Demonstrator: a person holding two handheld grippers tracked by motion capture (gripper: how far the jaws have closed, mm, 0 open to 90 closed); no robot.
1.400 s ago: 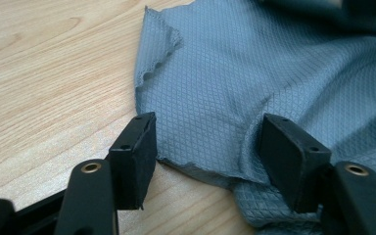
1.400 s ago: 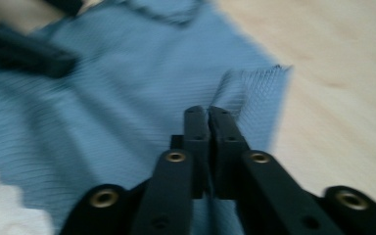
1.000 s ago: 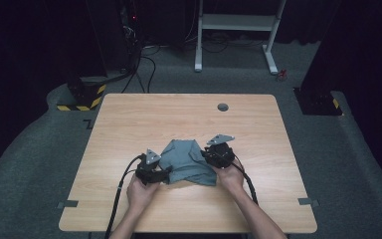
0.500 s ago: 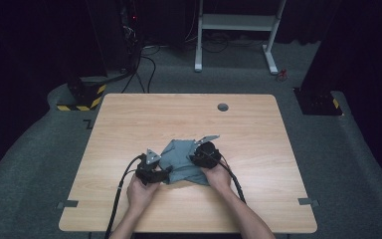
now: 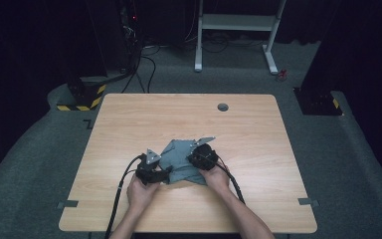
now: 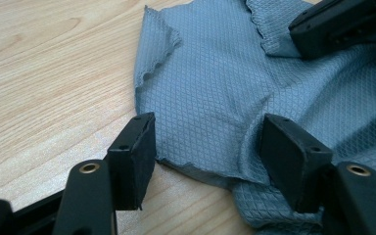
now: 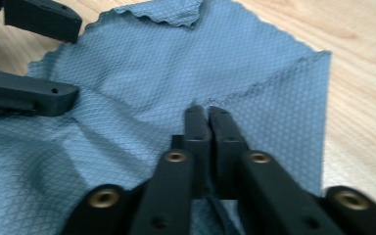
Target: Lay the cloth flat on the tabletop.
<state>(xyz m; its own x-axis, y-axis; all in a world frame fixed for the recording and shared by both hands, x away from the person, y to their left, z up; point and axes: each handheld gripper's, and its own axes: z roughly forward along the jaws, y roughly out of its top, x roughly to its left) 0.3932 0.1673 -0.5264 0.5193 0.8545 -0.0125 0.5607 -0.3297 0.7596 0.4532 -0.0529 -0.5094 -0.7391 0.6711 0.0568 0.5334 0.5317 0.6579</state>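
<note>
Mid-fold, I judge: grey cloth (image 5: 179,160) low centre on surface (image 5: 129,124). My right gripper (image 7: 208,113) pinched on fold; left gripper (image 6: 203,142) wide open over near edge. Next: carry fold across, flatten.

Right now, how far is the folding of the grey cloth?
Done: one flap of the grey cloth already lies folded over. In hand: the right gripper is shut on the cloth; the left gripper is open around its edge. Left: the cloth looks rumpled, not yet neat.

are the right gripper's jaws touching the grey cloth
Touching: in the right gripper view the right gripper is shut with a fold of the grey cloth pinched between its jaws.
</note>
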